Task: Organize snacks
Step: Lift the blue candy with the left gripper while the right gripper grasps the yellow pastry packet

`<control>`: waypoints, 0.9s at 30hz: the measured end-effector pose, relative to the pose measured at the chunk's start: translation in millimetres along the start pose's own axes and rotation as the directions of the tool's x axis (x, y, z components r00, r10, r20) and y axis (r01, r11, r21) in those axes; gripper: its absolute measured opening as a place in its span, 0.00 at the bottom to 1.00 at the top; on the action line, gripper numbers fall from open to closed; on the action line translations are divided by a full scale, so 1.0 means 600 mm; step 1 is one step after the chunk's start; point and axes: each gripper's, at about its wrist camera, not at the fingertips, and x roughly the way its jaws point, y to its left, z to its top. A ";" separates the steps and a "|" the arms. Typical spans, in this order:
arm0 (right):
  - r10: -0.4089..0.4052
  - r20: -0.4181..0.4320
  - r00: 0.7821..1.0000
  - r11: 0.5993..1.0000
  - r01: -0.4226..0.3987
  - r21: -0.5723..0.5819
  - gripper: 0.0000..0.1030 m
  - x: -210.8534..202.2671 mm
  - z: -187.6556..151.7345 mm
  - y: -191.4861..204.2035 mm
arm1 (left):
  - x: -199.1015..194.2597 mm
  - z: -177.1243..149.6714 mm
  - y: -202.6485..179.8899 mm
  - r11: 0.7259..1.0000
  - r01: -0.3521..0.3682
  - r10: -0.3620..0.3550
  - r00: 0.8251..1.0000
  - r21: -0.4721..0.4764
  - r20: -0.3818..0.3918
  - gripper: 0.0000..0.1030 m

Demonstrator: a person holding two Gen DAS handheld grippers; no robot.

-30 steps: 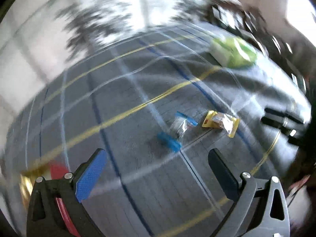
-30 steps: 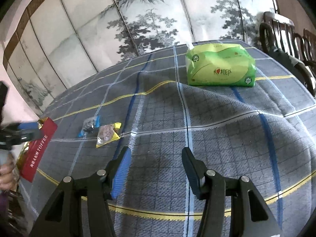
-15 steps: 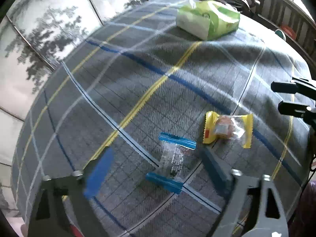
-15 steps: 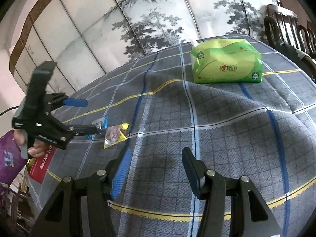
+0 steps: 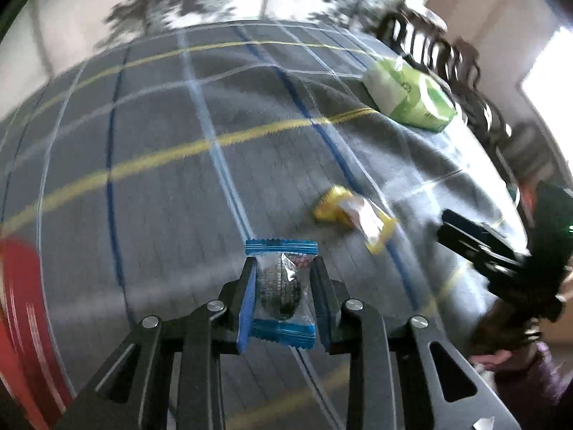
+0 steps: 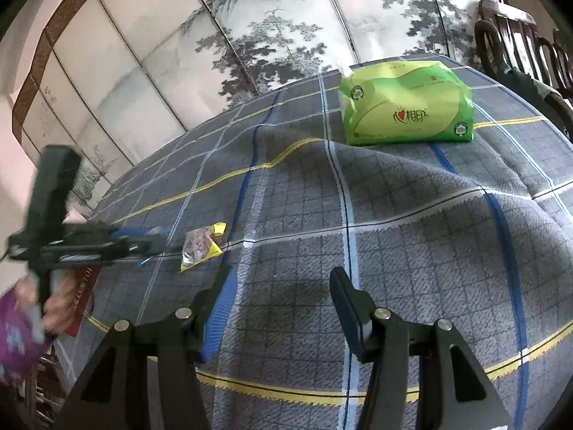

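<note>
My left gripper (image 5: 283, 268) is shut on a clear snack packet with blue ends (image 5: 281, 290), held just above the cloth. A yellow-ended snack packet (image 5: 352, 215) lies on the cloth ahead and to the right; it also shows in the right wrist view (image 6: 202, 243). My right gripper (image 6: 283, 283) is open and empty, low over the cloth near the table's front. The left gripper shows at the left of the right wrist view (image 6: 150, 242), with the packet mostly hidden between its fingers.
A green tissue pack (image 6: 404, 104) stands at the far side of the grey checked tablecloth (image 6: 412, 251). A red box (image 5: 21, 315) lies at the left edge. Dark wooden chairs (image 6: 519, 46) stand behind the table on the right. A painted screen (image 6: 250, 36) backs the table.
My left gripper came down over the blue-ended packet, shut on it and lifted it off the cloth. The right gripper has hardly moved.
</note>
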 end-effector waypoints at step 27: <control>-0.062 -0.159 0.985 0.917 -0.006 -0.398 0.36 0.129 0.053 0.161 | -0.161 -0.153 0.000 0.986 -0.079 0.099 0.986 -0.149 0.137 0.25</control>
